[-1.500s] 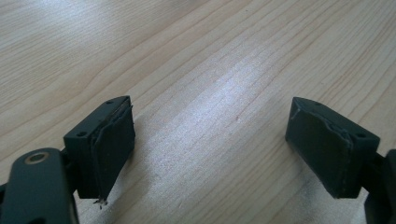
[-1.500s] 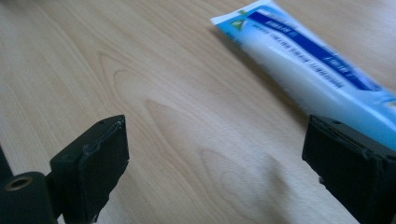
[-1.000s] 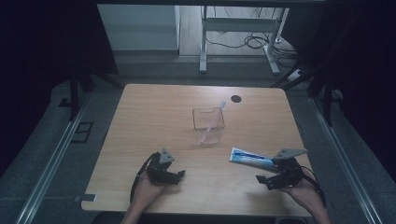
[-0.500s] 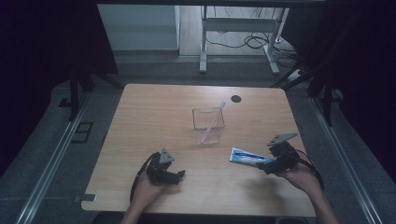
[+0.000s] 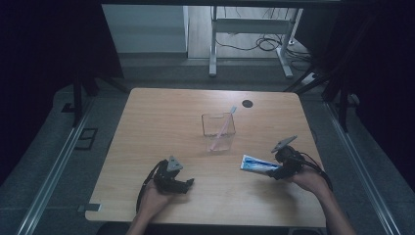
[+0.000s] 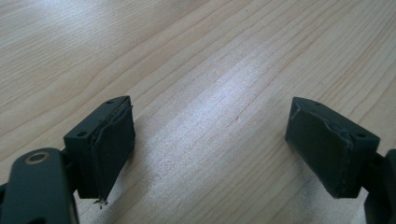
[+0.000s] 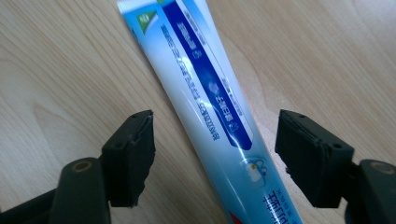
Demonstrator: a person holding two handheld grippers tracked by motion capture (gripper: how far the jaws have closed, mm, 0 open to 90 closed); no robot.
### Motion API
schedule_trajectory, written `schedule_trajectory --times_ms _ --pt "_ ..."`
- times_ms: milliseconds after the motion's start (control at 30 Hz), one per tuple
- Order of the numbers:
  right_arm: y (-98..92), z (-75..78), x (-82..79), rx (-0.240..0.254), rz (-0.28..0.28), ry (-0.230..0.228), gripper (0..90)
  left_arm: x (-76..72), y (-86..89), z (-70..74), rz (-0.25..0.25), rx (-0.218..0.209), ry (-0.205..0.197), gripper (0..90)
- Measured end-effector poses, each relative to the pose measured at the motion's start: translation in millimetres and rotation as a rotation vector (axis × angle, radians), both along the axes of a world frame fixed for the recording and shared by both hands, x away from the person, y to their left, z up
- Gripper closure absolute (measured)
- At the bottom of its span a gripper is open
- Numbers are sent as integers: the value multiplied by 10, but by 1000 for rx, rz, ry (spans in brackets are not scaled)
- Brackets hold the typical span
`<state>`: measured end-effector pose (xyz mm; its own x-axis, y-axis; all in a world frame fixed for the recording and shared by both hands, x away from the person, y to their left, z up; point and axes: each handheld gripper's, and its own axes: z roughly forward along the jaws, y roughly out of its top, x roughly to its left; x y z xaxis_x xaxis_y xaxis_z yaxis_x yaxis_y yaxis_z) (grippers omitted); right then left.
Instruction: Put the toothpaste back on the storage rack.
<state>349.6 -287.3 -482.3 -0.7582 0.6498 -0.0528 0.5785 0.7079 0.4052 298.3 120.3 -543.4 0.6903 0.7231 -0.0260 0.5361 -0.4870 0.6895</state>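
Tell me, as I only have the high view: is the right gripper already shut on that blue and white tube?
Observer: No. In the right gripper view the right gripper is open, with one jaw on each side of the toothpaste tube, which lies flat on the table.
Operator: Do the jaws touch it?
Observer: Bare wood shows between the tube and each jaw, so they stand apart from it.
Operator: And the left gripper?
Observer: The left gripper is open too, with bare wood between its jaws.
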Motion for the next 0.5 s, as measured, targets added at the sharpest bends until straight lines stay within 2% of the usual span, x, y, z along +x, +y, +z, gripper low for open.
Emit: schedule_trajectory --times_ms 100,333,367,500 --pt "-3 -39 13 -20 4 13 347 0 0 0 0 0 0 159" --pt "-4 -71 55 -52 13 6 421 0 0 0 1 0 -1 159" --pt "3 -86 74 -59 10 20 418 0 1 1 -1 1 1 159" --pt "12 -89 94 -50 6 28 453 0 0 1 0 2 0 159"
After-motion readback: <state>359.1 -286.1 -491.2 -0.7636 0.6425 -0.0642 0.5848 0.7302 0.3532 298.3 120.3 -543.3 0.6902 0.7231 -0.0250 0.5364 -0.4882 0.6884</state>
